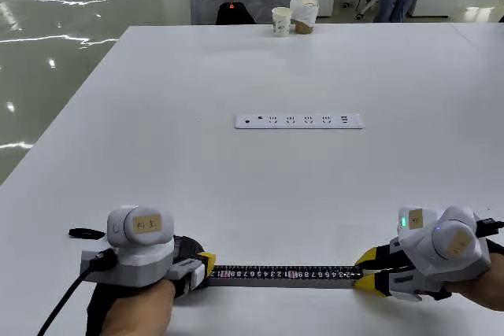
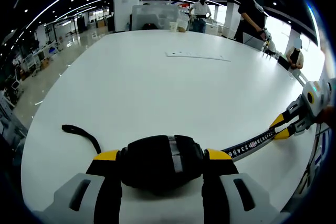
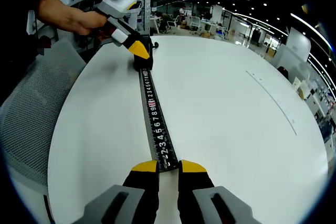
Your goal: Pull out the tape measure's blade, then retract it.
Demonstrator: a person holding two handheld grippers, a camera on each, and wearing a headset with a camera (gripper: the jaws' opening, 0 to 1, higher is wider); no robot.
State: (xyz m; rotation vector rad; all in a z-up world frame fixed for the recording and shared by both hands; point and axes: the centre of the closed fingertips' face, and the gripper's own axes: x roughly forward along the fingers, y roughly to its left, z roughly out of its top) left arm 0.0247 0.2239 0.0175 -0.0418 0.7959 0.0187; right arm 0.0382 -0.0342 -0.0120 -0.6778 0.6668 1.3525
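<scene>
Jaws of the left gripper [image 1: 201, 267] clamp the black tape measure case [image 1: 187, 251] near the tabletop's [image 1: 315, 186] near edge in the head view. The right gripper [image 1: 364, 271] pinches the end of the blade [image 1: 283, 274], which lies flat along that edge. Bare white surface runs to a power strip [image 1: 299, 121]. Left gripper view: yellow tips squeeze the case, with a strap [image 2: 84, 135] beside it. Right gripper view: the numbered blade runs straight to the case.
</scene>
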